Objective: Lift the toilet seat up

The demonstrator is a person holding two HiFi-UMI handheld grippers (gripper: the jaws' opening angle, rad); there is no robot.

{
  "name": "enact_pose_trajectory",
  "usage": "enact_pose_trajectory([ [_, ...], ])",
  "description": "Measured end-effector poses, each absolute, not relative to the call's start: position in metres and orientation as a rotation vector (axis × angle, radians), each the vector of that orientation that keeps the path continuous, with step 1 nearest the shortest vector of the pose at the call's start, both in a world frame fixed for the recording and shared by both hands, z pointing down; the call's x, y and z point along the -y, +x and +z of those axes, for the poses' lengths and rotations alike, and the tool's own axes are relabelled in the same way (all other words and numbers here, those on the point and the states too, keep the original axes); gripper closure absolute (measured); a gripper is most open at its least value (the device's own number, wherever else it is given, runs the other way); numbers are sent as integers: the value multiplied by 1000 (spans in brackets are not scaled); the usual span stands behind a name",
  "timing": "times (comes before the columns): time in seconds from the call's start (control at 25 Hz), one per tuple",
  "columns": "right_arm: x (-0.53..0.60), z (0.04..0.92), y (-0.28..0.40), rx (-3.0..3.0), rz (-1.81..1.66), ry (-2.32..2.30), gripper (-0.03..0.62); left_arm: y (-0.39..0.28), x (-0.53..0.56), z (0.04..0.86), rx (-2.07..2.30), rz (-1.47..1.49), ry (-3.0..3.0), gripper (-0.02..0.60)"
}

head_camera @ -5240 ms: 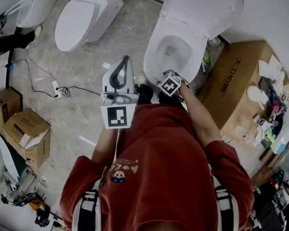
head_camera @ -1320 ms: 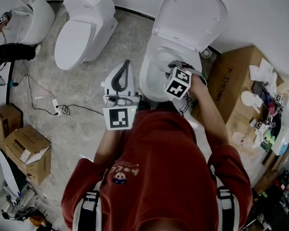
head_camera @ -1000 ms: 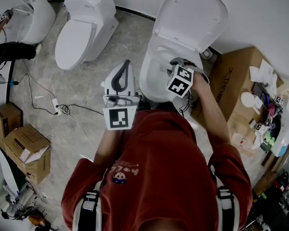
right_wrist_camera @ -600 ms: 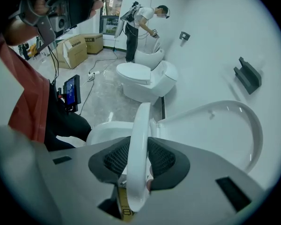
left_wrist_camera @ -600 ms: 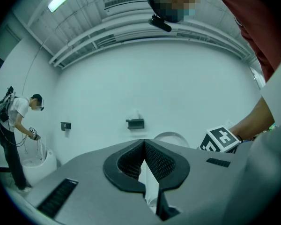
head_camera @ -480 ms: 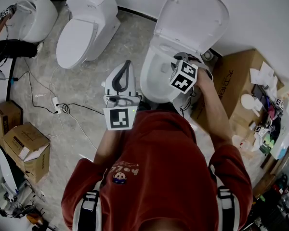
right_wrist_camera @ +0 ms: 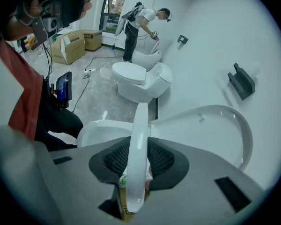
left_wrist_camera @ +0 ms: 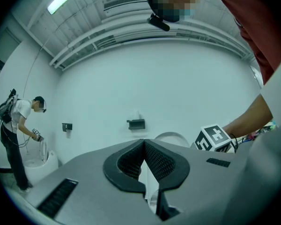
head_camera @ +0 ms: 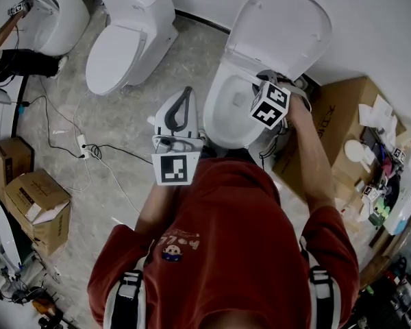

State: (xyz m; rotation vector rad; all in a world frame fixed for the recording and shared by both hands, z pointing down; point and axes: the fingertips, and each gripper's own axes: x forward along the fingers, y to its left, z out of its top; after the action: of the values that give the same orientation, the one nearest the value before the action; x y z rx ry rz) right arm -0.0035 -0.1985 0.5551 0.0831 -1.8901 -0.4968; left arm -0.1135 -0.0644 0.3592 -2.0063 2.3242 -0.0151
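Note:
The white toilet stands ahead of me with its lid (head_camera: 281, 26) upright against the wall above the bowl (head_camera: 222, 108). My right gripper (right_wrist_camera: 139, 162) points steeply down and is shut on the rim of the seat ring (right_wrist_camera: 139, 135), which stands on edge between its pads, lifted off the bowl (right_wrist_camera: 96, 128) and close to the lid (right_wrist_camera: 210, 130). Its jaws have just been closing on that rim. In the head view its marker cube (head_camera: 270, 105) hangs over the bowl's right side. My left gripper (head_camera: 180, 105) stays level in front of the bowl, shut (left_wrist_camera: 143, 144) and holding nothing.
Two more white toilets (head_camera: 127, 36) (head_camera: 51, 16) stand to the left, with another person (right_wrist_camera: 140, 25) bent over the far one. A large cardboard box (head_camera: 342, 122) sits right of my toilet. Smaller boxes (head_camera: 31, 197) and cables (head_camera: 89, 146) lie on the floor at left.
My right gripper has moved up and back toward the lid with the seat rim in it, raising the seat off the bowl. The left gripper has stayed still.

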Motion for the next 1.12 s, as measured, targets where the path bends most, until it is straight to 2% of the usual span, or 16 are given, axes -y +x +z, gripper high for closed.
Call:
enact_pose_trajectory([
  [0.8,262,536,-6,1839,-758,238,513,-112,55,359,-2341,-19,-1985,569],
  [1.12,281,531,-9,1842,-753,258,514,-113,53,359,-2346,-39,-1976,569],
])
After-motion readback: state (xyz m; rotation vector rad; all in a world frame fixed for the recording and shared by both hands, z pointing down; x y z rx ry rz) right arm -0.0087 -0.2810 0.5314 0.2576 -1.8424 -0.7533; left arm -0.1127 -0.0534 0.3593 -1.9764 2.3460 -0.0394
